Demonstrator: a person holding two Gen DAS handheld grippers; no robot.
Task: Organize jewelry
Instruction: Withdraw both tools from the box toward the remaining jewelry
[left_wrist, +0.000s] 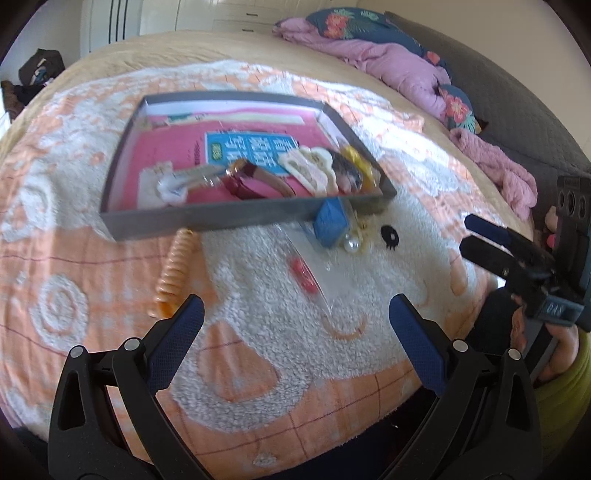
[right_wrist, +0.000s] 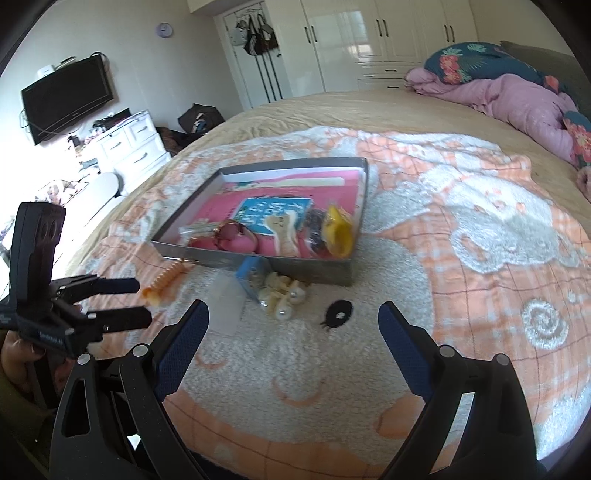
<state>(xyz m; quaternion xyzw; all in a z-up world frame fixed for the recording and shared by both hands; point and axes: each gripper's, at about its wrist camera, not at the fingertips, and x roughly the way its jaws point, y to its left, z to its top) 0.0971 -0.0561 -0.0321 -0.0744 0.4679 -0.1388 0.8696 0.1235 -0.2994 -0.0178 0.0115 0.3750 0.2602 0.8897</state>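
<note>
Jewelry lay loose on the blanket (right_wrist: 369, 332), just before the tray (right_wrist: 314, 267): pearls (right_wrist: 282, 295), a blue box (right_wrist: 253, 275), an orange coil (left_wrist: 173, 273). Both grippers, left (left_wrist: 295, 325) and right (right_wrist: 293, 328), hovered near, jaws wide and empty. Small pearls could sink into the fleece and slip a pinch.

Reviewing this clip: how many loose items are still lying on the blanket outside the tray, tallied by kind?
Orange spiral hair tie: 1
Clear plastic bag: 1
Blue card packet: 1
Pearl hair clip: 1
Total: 4, all lying near the front wall of the grey tray; both grippers are open and empty.
</note>
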